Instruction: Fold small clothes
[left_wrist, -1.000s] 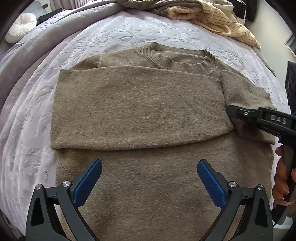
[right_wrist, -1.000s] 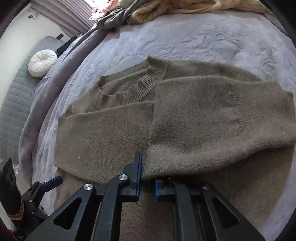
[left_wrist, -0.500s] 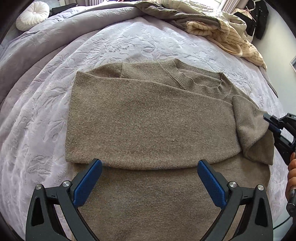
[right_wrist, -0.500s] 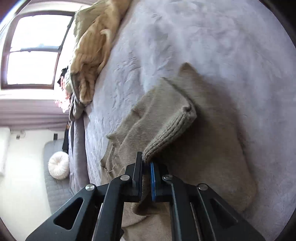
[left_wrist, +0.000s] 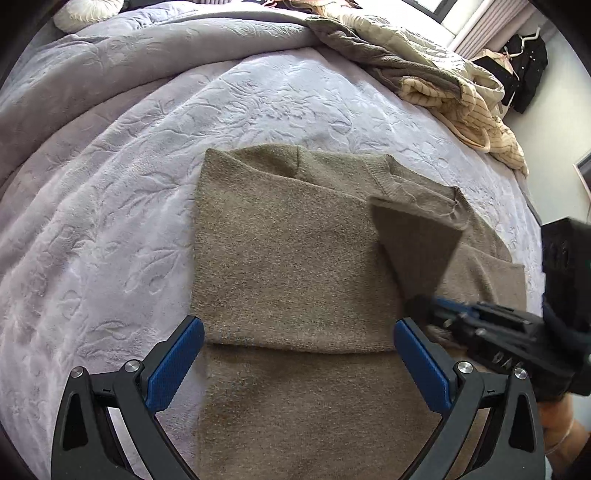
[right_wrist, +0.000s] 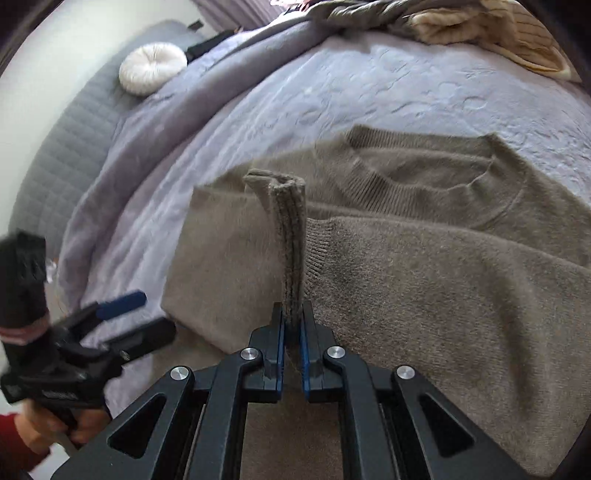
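Brown sweater (right_wrist: 424, 295), one cuff (right_wrist: 291, 236) in opening right tool (right_wrist: 291, 332)

Taupe knit sweater (left_wrist: 295, 258) flat on bed, sleeves folded across, one ribbed cuff (right_wrist: 291, 251) lifted

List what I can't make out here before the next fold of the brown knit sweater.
- Brown knit sweater hem: cut off by the bottom edge, both wrist views.
- Left gripper: motion-blurred in the right wrist view.
- Ribbed sleeve cuff end: hidden between the right gripper pads, whose jaws are opening slightly.
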